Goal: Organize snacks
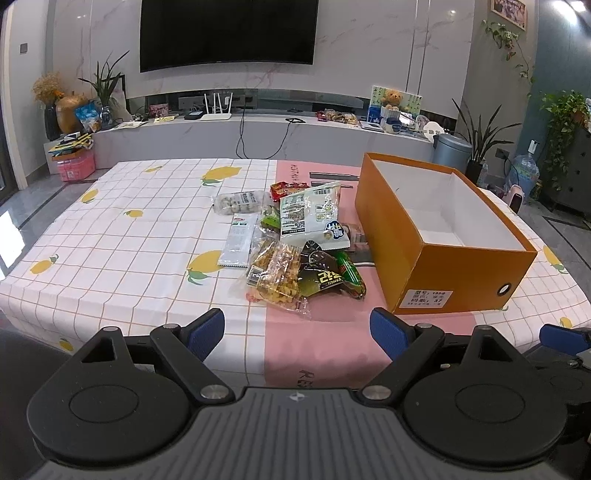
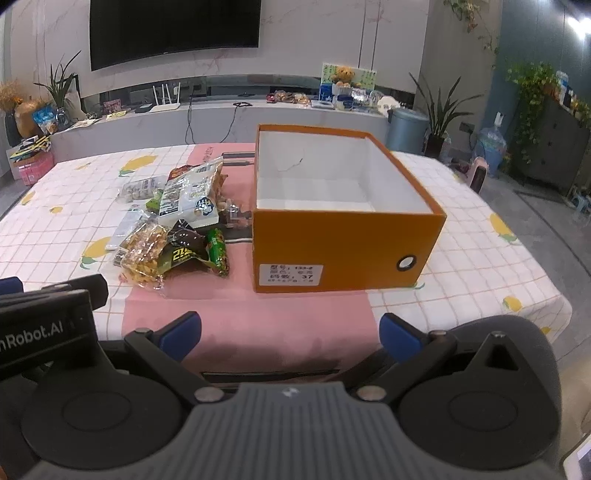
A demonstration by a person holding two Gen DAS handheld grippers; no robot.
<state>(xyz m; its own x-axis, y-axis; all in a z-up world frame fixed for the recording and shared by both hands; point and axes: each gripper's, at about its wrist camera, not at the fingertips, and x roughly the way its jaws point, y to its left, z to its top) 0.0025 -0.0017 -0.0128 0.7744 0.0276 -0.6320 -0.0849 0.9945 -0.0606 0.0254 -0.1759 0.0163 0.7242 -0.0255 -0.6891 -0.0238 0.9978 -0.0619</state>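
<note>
On bench, snack pile [image 1: 295,240] lies just left of empty orange box [image 1: 443,236], ahead of both grippers. Left gripper [image 1: 297,332] nearer pile; right gripper [image 2: 290,334] faces box. Fingers of both spread, holding nothing.

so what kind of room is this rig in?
Most likely a home living room: a wall-mounted TV above a long media shelf with a router, and houseplants around a table under a lemon-print cloth.
</note>
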